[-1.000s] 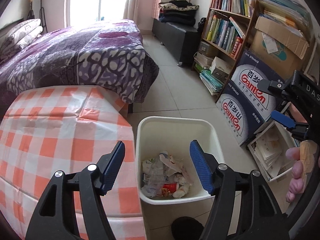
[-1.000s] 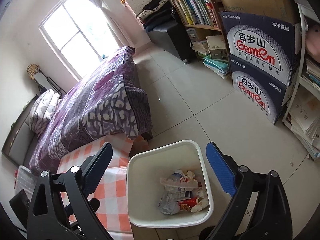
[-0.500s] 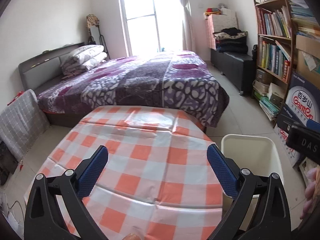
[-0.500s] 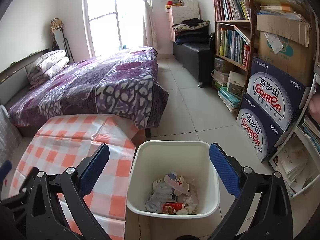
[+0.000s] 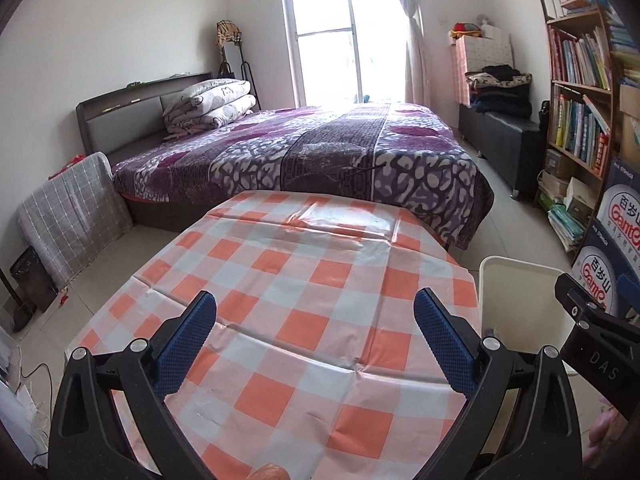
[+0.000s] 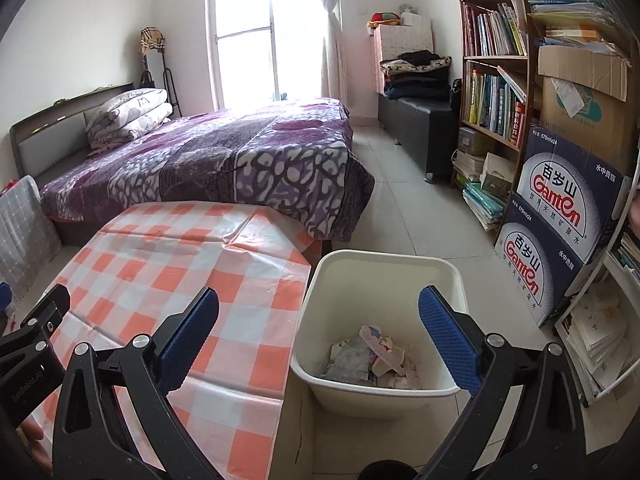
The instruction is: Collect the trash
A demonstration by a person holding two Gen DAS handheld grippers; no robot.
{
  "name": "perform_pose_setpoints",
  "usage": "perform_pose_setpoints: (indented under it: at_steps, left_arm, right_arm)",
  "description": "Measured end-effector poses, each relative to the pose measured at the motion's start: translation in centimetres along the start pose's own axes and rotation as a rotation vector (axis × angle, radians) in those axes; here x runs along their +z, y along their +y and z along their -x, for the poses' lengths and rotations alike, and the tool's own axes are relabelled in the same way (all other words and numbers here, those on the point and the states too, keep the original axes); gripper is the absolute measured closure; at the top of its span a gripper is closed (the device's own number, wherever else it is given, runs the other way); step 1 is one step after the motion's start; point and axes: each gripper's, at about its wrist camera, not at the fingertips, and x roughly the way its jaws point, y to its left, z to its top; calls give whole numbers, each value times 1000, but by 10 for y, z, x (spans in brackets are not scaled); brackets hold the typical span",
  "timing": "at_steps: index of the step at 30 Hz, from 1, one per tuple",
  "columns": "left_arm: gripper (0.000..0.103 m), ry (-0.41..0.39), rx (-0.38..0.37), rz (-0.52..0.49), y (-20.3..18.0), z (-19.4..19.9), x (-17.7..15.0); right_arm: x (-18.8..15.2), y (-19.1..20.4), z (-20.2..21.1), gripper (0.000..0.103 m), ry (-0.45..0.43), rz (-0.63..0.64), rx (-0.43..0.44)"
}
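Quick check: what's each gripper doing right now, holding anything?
Left gripper: open, empty, over the checked tablecloth.
Right gripper: open, empty, above the bin.

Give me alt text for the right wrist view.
The open, empty right tool hangs over a white plastic bin of crumpled paper trash, beside a table in an orange-and-white checked cloth; a purple-quilted bed lies beyond.

Bin (image 6: 384, 276) right of table (image 6: 168, 264), trash (image 6: 372, 356) inside, bed (image 6: 224, 160) behind

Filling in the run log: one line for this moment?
left claw: open, empty | right claw: open, empty | white plastic bin: crumpled wrappers inside | checked tablecloth: bare
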Motion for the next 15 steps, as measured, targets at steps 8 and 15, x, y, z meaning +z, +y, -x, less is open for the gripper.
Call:
perform_pose_setpoints:
  at_steps: [8, 15]
  left_arm:
    - [7, 37, -20, -2, 1, -13, -7]
    - [7, 47, -23, 7, 3, -18, -6]
  right_arm:
    - [-6, 3, -11, 7, 21, 8, 11]
    - [-9, 8, -13, 7, 15, 33, 12]
